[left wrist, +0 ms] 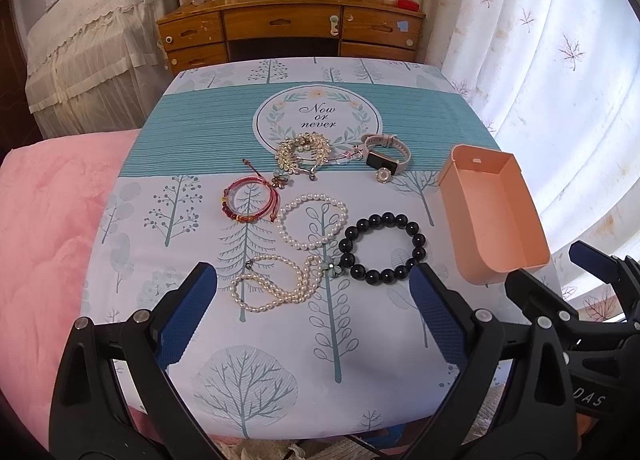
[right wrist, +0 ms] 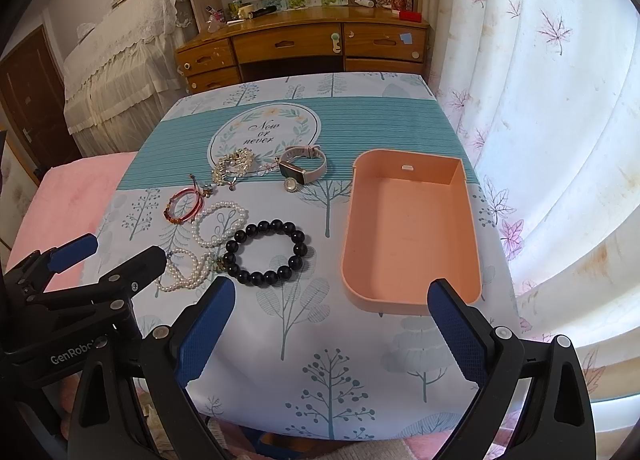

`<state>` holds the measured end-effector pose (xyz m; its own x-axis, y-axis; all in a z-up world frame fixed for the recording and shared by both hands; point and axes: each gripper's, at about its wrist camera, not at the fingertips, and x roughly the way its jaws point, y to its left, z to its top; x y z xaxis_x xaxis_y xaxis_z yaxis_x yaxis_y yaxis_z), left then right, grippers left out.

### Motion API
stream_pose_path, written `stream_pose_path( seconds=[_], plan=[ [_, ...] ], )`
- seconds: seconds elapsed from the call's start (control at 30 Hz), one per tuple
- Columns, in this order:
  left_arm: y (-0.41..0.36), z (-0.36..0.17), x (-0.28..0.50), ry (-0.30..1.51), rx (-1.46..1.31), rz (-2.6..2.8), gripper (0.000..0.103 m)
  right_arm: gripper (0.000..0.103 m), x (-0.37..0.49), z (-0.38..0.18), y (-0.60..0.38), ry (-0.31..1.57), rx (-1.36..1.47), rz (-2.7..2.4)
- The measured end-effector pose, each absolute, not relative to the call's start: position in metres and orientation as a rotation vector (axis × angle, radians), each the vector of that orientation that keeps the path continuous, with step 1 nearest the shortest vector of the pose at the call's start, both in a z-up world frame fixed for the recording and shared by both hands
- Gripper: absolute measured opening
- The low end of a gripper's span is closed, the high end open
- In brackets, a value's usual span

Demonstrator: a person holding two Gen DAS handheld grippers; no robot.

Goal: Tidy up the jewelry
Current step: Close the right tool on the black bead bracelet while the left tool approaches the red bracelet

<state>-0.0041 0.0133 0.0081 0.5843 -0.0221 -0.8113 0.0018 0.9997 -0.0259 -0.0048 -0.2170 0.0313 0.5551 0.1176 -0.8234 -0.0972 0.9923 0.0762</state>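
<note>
Peach plastic tray (right wrist: pixel 412 236): we see it empty on the right side of the worktop (right wrist: pixel 320 340), its near short end toward us.
Black bead bracelet (left wrist: pixel 382 247): flat on the cloth, left of the tray and apart from it.
Pearl bracelet (left wrist: pixel 312 226): a closed ring just left of the black beads, slightly farther back.
Pearl necklace (left wrist: pixel 272 284): bunched in loops at the near left, closest to our left tool.
Red cord bracelets (left wrist: pixel 250 200): behind the pearls, on the left.
Gold leaf piece (left wrist: pixel 304 152): at the lower rim of the round "Now or never" print.
Watch (left wrist: pixel 386 154): pale strap, to the right of the gold piece, with a small round ring (left wrist: pixel 383 175) just in front.
Left hand-held gripper (left wrist: pixel 314 300): we hold it wide apart above the near edge, gripping nothing.
Right hand-held gripper (right wrist: pixel 332 312): likewise spread wide, nothing between its blue pads (right wrist: pixel 204 328).
</note>
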Motion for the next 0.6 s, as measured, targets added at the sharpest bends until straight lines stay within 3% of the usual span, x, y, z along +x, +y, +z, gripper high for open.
stream_pose_path(
  seconds=[0.27,0.6],
  plan=[
    [0.041,0.01,0.004,0.94,-0.057,0.045,0.096,0.098,0.005,0.031,-0.207,0.979,-0.01,0.142],
    [0.096,0.016,0.019,0.925,-0.067,0.082,0.096,0.074,0.051,0.025,-0.19,1.071,0.003,0.284]
  ],
)
